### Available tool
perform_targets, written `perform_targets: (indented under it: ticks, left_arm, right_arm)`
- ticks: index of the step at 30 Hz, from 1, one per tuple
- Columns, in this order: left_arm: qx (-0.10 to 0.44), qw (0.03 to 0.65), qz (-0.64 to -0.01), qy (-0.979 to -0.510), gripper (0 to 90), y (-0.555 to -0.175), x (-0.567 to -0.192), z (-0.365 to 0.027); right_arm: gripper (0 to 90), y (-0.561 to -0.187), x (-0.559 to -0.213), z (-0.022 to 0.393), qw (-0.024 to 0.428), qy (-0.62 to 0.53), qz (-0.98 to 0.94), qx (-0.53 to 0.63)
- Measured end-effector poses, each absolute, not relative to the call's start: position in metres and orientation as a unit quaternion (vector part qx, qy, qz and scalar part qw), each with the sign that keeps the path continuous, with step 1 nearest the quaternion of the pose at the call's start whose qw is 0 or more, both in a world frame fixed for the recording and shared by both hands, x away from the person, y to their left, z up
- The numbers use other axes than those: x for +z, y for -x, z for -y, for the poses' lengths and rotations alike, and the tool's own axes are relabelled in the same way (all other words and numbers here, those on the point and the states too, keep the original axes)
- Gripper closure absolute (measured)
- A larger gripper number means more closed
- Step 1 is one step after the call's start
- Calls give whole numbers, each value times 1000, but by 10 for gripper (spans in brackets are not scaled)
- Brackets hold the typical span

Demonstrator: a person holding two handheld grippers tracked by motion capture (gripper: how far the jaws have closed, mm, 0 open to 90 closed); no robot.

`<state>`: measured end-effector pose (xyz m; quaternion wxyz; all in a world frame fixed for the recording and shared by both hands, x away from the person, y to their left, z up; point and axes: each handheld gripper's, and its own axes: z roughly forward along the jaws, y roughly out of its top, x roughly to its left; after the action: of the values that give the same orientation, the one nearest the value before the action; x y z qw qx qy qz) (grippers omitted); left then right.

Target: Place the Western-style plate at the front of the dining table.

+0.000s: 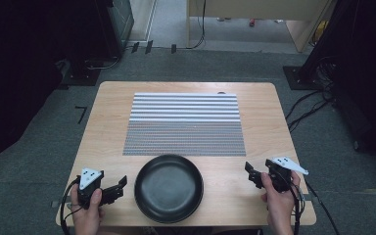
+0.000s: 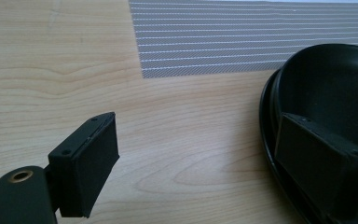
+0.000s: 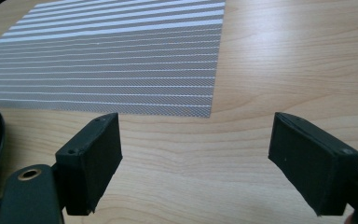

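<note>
We judge the step to be approaching the black pan (image 1: 169,188); we should bring both sets of jaws level with its low rim before closing. The pan is round, matte, empty, at the near edge of the table (image 1: 110,105), just before the striped mat (image 1: 183,125). Left gripper (image 1: 118,186) and right gripper (image 1: 250,174) flank it, jaws wide, holding nothing.

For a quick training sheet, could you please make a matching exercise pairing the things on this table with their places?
Things:
1. black bowl
2. striped mat
3. left tongs
4. right tongs

Places:
A. middle of the table
B. near edge, centre
C. right of the bowl, open
D. left of the bowl, open

Pairs: 1-B, 2-A, 3-D, 4-C
</note>
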<state>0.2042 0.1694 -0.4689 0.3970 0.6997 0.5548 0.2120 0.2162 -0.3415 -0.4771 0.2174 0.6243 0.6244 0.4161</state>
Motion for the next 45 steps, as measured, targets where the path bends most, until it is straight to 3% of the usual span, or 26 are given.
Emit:
perform_targets:
  ticks: [26, 45]
  left_arm:
    - [172, 415, -537, -714, 133, -202, -469, -141]
    - [160, 402, -534, -726, 138, -201, -472, -123]
  right_arm:
    - [186, -211, -474, 305, 190, -591, -646, 445]
    - [470, -208, -475, 275, 166, -560, -659, 474]
